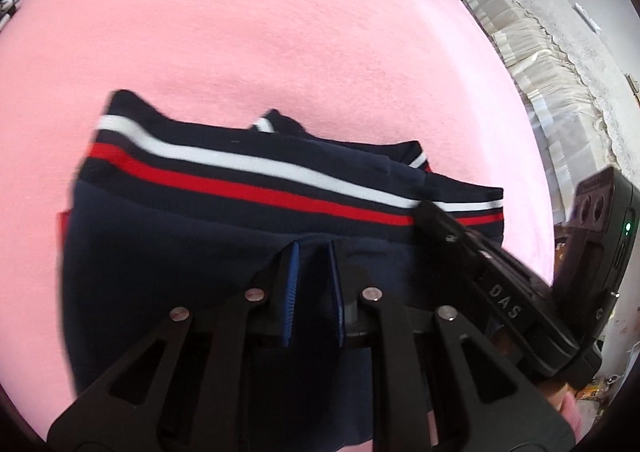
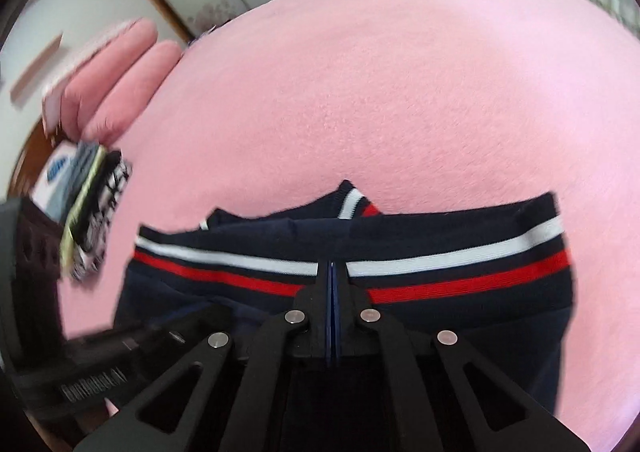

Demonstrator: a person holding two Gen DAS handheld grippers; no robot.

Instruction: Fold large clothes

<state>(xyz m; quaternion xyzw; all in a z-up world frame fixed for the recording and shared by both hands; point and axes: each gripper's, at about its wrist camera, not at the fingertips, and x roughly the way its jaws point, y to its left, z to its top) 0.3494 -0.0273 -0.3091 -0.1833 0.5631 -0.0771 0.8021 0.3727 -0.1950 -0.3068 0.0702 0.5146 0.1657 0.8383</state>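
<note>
While one navy garment [image 1: 168,252] with a single white and a single red stripe on its ribbed hem lies folded on the pink bed [image 1: 280,32], the left gripper [image 1: 314,248] stands apart over it; the right gripper [image 2: 332,268] is pressed together at the hem. Only the right view shows stacked clothes [image 2: 92,204] at 9 o'clock.

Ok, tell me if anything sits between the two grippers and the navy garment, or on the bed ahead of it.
Nothing visible does. The left gripper and the right gripper are both right over the navy garment. Beyond its striped band the pink bedspread is bare; the folded pile lies off to the left.
</note>
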